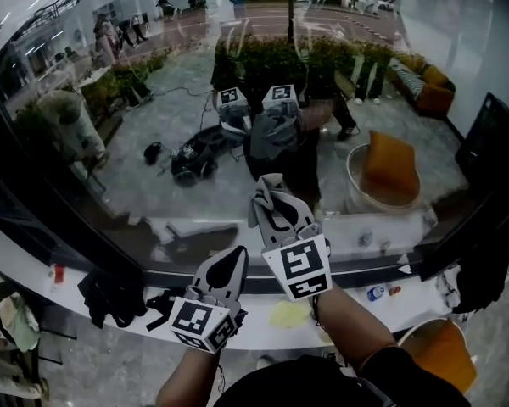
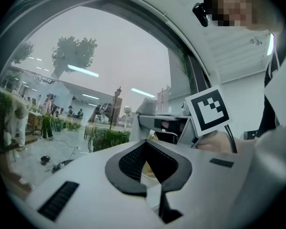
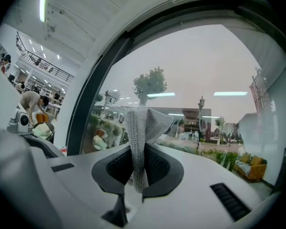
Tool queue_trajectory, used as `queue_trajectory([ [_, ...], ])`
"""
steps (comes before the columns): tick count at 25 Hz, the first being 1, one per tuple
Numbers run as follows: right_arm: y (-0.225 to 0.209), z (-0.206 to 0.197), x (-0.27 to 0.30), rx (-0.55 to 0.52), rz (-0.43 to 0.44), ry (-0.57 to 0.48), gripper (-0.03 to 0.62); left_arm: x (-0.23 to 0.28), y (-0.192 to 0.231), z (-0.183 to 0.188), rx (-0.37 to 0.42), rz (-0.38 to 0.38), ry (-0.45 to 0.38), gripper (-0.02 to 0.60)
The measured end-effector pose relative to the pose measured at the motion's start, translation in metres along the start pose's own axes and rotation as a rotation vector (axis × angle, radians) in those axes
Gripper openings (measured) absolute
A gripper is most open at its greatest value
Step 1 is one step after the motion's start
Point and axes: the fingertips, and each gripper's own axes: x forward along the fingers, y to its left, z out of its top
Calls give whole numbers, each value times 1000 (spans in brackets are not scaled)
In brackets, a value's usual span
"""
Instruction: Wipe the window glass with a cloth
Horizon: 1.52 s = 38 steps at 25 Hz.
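Observation:
A grey knitted cloth (image 1: 270,195) is pinched in my right gripper (image 1: 280,214), which is raised against the window glass (image 1: 153,100). In the right gripper view the cloth (image 3: 142,128) stands up between the dark pads of the right gripper (image 3: 142,168), its top folded over close to the glass (image 3: 195,70). My left gripper (image 1: 232,257) hangs lower and to the left, just above the sill, shut with nothing in it. The left gripper view shows the left gripper (image 2: 148,163) empty, with the right gripper's marker cube (image 2: 207,109) beside it.
A black window frame (image 1: 68,236) runs along the bottom of the glass above a white curved sill (image 1: 34,265). On the sill lie a black bundle (image 1: 110,299), a yellow item (image 1: 290,314) and a small bottle (image 1: 375,292). An orange bucket (image 1: 441,350) stands at lower right.

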Motion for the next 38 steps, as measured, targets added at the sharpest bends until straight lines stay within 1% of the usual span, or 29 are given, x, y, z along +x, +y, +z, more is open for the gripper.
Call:
queue_trajectory([
  [3,-20,5,-3,7,-22,-14,52,16,-13,8,22,-20,-9,6],
  [5,-31,7,-5,16,-38,-20,52,23,-19,11,22,-28,-12,6],
  [11,-45,3,2,35,-61,-1,52,31,-24,11,51,-48,-8,6],
  [19,-54,-5,11,50,-76,24,52,29,-24,4,45,-40,15,6],
  [24,-65,-9,17,70,-111,42,52,24,-22,4,56,-32,17,6],
  [27,-74,-14,19,85,-131,53,52,21,-20,2,38,-23,25,6],
  [30,-75,-15,19,74,-132,59,52,21,-21,2,14,-20,27,6],
  [32,-76,-16,19,67,-129,65,52,21,-23,2,14,-26,28,6],
  [35,-80,-16,14,65,-135,70,52,22,-27,-2,45,-50,35,6],
  [38,-92,-19,5,70,-150,71,52,27,-33,-2,28,-51,34,6],
])
